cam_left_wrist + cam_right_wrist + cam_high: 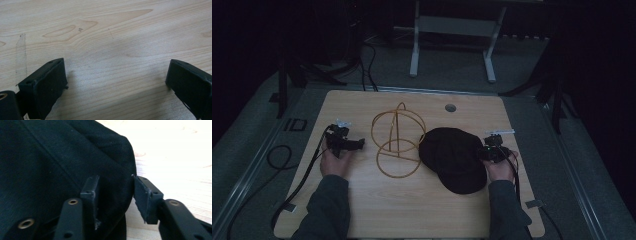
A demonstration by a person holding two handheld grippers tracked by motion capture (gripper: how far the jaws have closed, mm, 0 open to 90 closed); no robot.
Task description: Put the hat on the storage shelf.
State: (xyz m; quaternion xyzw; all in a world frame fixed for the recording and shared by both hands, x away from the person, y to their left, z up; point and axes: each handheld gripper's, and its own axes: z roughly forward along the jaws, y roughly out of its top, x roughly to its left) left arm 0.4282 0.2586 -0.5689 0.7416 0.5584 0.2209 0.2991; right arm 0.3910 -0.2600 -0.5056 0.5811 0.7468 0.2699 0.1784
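Note:
A black cap (452, 157) lies on the wooden table (412, 210), right of centre. Beside it on the left stands a thin golden wire stand (397, 142) made of hoops. My right gripper (486, 151) is at the cap's right edge, held by a hand. In the right gripper view its jaws stand about half spread and straddle the edge of the cap (50, 162); the fabric lies smooth between them, not pinched. My left gripper (359, 144) rests left of the stand and points toward it. It (116, 75) is wide open over bare wood.
A round cable hole (450, 107) sits near the table's far edge. Cables (282, 160) trail off the left side onto the grey floor. A white desk frame (452, 45) stands beyond the table. Both sleeves enter from the near edge.

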